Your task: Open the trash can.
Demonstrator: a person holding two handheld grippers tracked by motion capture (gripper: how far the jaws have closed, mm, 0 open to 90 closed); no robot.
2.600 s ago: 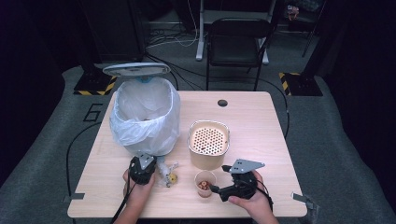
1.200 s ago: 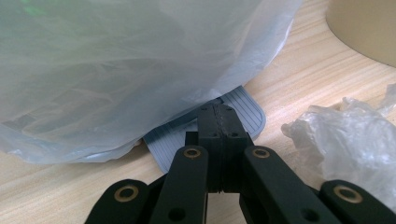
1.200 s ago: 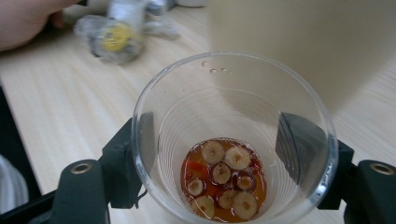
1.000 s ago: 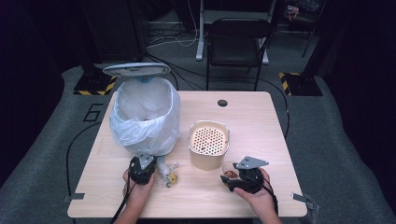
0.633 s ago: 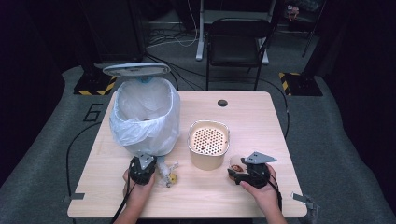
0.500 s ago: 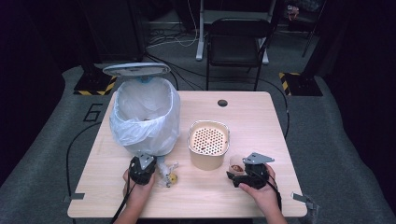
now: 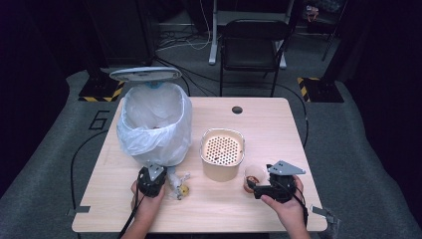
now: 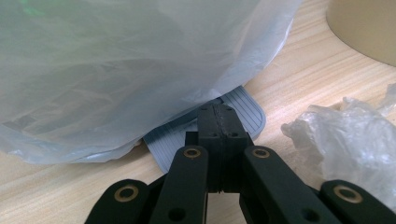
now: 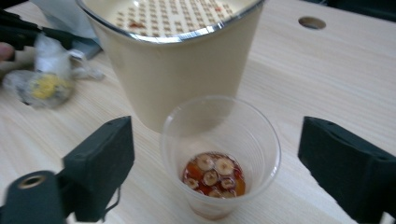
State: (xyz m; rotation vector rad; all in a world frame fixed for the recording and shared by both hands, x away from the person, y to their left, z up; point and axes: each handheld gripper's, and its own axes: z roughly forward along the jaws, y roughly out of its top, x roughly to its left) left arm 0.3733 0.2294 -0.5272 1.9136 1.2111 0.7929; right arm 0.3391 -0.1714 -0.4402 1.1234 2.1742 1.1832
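Right gripper [image 9: 212, 163] fingers spread around cup [image 9: 219, 154]; left gripper [image 8: 218, 122] fingers clenched, seemingly touching grey pedal [image 8: 243, 114].

One bin [image 7: 154, 124], one strainer [image 7: 222, 154], one cup [image 9: 220, 154]

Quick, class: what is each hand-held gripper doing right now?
Left hand-held gripper: shut, empty, resting on the bin's pedal.
Right hand-held gripper: open around the cup, not gripping.

A wooden table [image 7: 278, 124] is seen bearing a lined bin [image 7: 155, 124] and a perforated beige container [image 7: 222, 154]. A clear cup [image 7: 253, 177] is flanked by the right gripper [image 7: 255, 188]. The left gripper [image 7: 151, 180] is held at the bin's base, beside crumpled plastic [image 7: 179, 184].
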